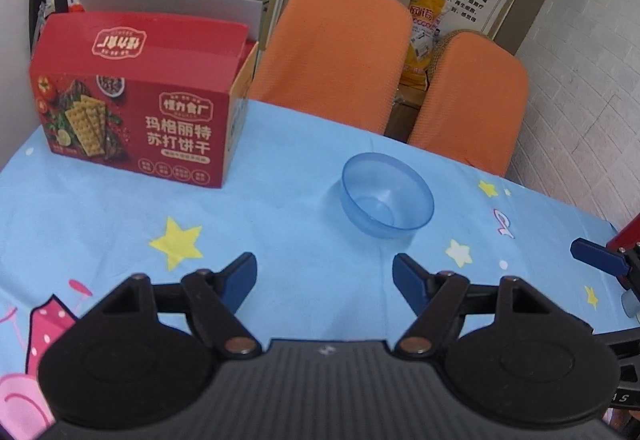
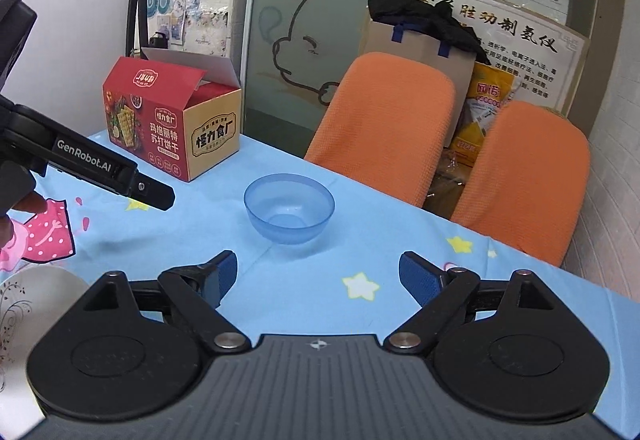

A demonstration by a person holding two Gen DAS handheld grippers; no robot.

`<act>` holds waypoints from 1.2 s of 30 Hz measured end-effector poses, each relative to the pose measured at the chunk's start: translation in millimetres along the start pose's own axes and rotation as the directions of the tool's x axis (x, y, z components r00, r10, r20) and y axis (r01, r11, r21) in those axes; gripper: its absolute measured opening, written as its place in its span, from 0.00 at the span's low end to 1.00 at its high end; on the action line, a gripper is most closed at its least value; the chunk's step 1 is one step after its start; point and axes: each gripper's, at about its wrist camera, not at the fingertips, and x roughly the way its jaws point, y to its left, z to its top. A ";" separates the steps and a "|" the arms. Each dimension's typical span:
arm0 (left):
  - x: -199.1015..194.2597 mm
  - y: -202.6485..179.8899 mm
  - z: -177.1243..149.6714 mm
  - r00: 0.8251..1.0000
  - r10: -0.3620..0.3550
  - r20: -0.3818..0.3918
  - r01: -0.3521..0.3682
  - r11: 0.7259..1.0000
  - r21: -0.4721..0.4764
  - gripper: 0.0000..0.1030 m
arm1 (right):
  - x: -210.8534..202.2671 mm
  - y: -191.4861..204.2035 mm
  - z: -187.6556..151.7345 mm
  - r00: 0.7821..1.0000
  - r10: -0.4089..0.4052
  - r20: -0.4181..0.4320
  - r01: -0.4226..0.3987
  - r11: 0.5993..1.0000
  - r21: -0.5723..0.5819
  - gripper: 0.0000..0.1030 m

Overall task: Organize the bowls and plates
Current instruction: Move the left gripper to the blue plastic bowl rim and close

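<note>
Both grippers, left [image 1: 324, 280] and right [image 2: 318, 278], hover jaws wide apart, holding nothing, blue bowl [image 2: 289, 213] upright on the tablecloth [image 2: 360, 240] ahead.

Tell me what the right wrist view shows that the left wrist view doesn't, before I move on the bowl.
Only the right wrist view shows the white plate at its lower left edge and the left gripper's body from the side. Only the left wrist view shows the right gripper's blue fingertip at its right edge. Both share the blue bowl upright on the tablecloth, the red cracker box, two orange chairs, and each view's own open gripper.
</note>
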 end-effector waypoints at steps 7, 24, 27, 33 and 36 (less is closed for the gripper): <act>57.1 4.0 34.5 0.995 -0.052 -0.081 0.044 0.995 -0.093 0.73 | 68.0 -21.8 23.8 0.991 0.096 -0.093 -0.080 0.984 0.162 1.00; 138.8 -18.7 49.5 0.989 0.109 -0.100 -0.115 0.992 -0.046 0.73 | 168.7 -43.7 16.3 0.974 0.087 -0.211 -0.049 0.983 0.178 1.00; 137.7 -19.2 47.0 0.989 0.113 -0.098 -0.117 0.992 -0.040 0.73 | 171.9 -44.8 14.1 0.974 0.093 -0.205 -0.054 0.981 0.188 1.00; 141.9 -20.7 47.0 0.991 0.104 -0.083 -0.108 0.993 -0.046 0.73 | 170.5 -39.7 16.5 0.978 0.115 -0.172 -0.084 0.981 0.176 1.00; 142.8 -22.2 45.5 0.990 0.124 -0.070 -0.126 0.992 -0.028 0.70 | 170.4 -35.5 18.9 0.976 0.135 -0.171 -0.105 0.979 0.174 0.88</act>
